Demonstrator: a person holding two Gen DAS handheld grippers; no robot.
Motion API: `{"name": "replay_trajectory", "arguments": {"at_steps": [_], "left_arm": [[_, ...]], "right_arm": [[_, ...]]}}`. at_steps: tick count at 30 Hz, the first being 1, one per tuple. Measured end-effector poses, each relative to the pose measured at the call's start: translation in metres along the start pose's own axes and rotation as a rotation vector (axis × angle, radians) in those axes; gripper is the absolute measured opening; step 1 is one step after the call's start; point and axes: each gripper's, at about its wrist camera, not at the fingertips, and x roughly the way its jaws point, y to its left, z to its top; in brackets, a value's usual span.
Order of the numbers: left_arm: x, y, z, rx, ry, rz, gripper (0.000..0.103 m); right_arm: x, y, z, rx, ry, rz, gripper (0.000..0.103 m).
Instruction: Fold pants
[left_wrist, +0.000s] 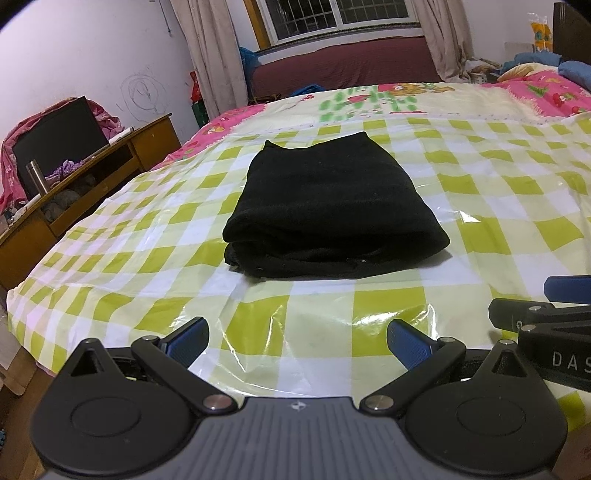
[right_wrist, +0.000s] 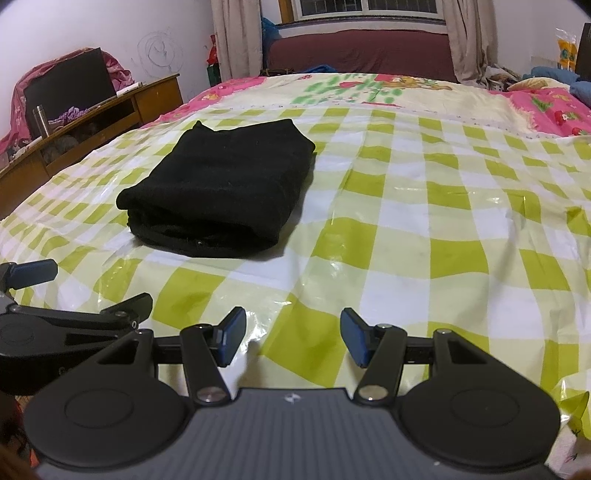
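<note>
The black pants (left_wrist: 328, 206) lie folded into a compact stack on the green-and-white checked plastic sheet (left_wrist: 498, 206) over the bed. In the right wrist view the pants (right_wrist: 221, 192) sit ahead and to the left. My left gripper (left_wrist: 297, 341) is open and empty, held back from the stack's near edge. My right gripper (right_wrist: 293, 341) is open and empty, to the right of the left one and nearer than the pants. Part of the right gripper shows at the right edge of the left wrist view (left_wrist: 554, 317).
A wooden cabinet (left_wrist: 92, 173) with a steel flask (left_wrist: 37, 177) and a dark screen stands left of the bed. A pink floral quilt (left_wrist: 554, 92) covers the far end. A maroon couch (left_wrist: 347, 62) and curtained window lie beyond.
</note>
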Motion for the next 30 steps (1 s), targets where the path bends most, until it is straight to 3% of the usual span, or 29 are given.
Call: {"name": "replay_trajectory", "arguments": {"at_steps": [30], "left_arm": [[-0.0026,0.0001,0.0001,0.013,-0.017,0.018,0.103]], "right_arm": [[0.0015,0.0004,-0.0018,-0.007,0.002,0.0,0.059]]}}
